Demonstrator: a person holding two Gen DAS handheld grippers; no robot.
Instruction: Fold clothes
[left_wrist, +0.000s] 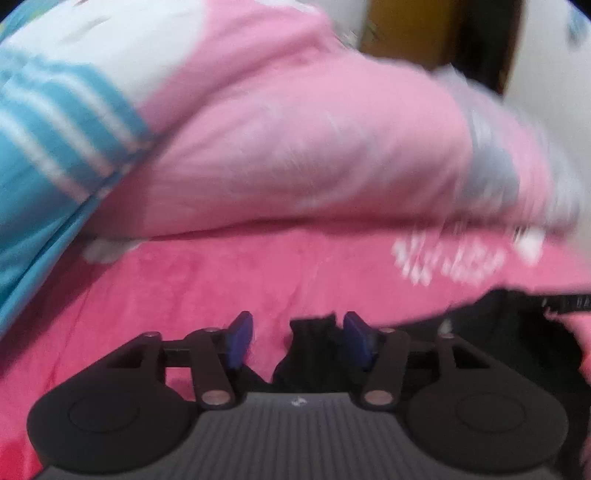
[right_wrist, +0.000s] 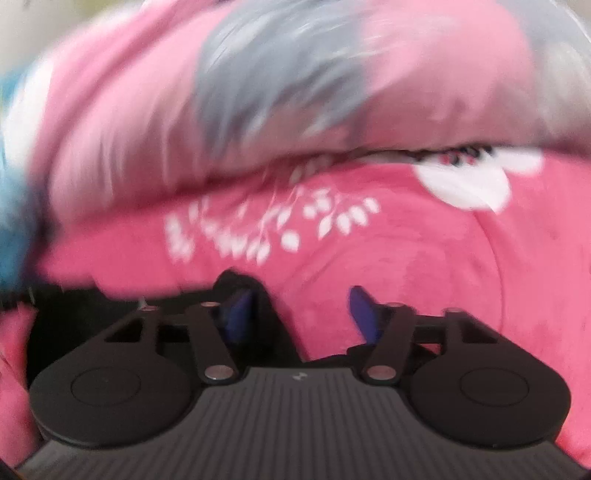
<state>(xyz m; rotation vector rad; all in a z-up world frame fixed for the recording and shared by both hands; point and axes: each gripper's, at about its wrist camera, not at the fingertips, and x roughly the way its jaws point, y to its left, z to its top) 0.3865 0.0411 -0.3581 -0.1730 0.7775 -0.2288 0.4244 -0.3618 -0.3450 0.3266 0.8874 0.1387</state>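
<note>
Both my wrist views smear badly: the pale pink bedding (left_wrist: 303, 147) and its grey print (right_wrist: 273, 70) stay unreadable. The black garment (left_wrist: 314, 350) runs under my left gripper (left_wrist: 297, 341), its outline cut off.

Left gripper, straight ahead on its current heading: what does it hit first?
Probably the bright pink blanket just beyond the open left gripper; farther on, the pale pink quilt. Motion blur makes depth unclear.
</note>
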